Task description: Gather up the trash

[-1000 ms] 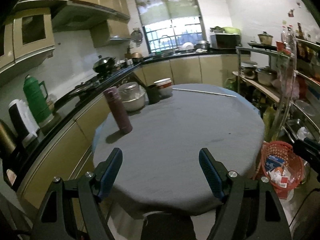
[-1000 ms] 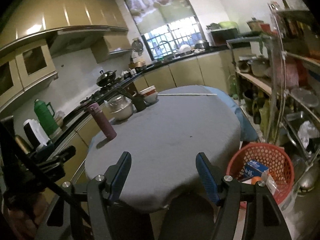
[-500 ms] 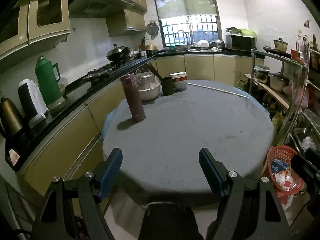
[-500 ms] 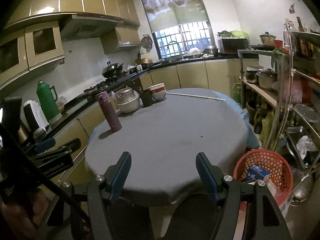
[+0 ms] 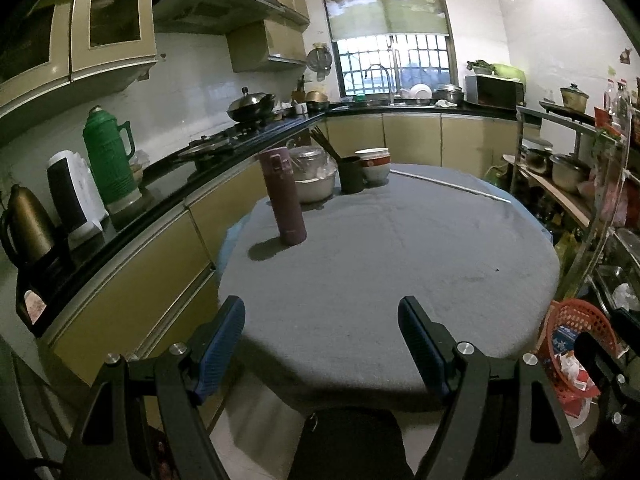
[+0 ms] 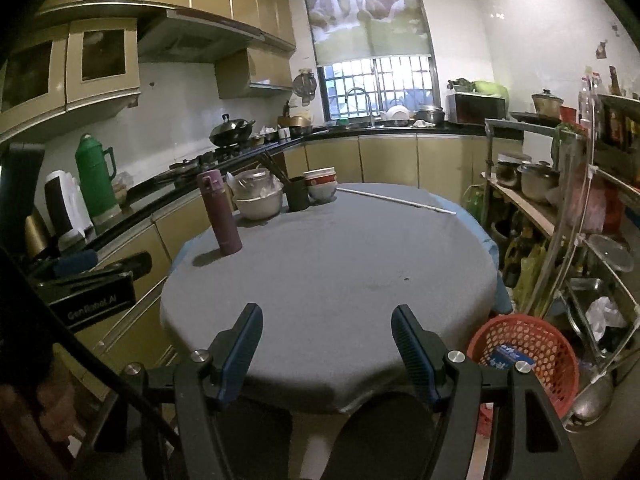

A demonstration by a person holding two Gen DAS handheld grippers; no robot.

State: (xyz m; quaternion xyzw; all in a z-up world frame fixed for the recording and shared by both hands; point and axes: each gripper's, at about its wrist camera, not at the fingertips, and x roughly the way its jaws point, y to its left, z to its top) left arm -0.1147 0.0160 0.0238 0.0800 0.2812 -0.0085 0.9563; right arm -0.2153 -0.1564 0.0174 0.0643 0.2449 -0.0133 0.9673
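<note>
A red mesh trash basket (image 6: 528,352) stands on the floor at the table's right side, holding a blue box (image 6: 506,356) and paper scraps; it also shows in the left wrist view (image 5: 576,352). My left gripper (image 5: 322,316) is open and empty, held off the near edge of the round grey table (image 5: 392,264). My right gripper (image 6: 326,326) is open and empty, also back from the table's near edge (image 6: 332,280). The left gripper's body shows at the left of the right wrist view.
On the table's far left stand a purple flask (image 5: 284,196), a metal pot (image 5: 314,180), a dark cup (image 5: 351,174) and stacked bowls (image 5: 374,164); a thin white rod (image 5: 448,186) lies at the back. A counter with kettles runs left; a cluttered metal rack (image 6: 568,208) stands right.
Both grippers have drawn back from the table and levelled, so the table looks smaller and farther. Both stay open and empty.
</note>
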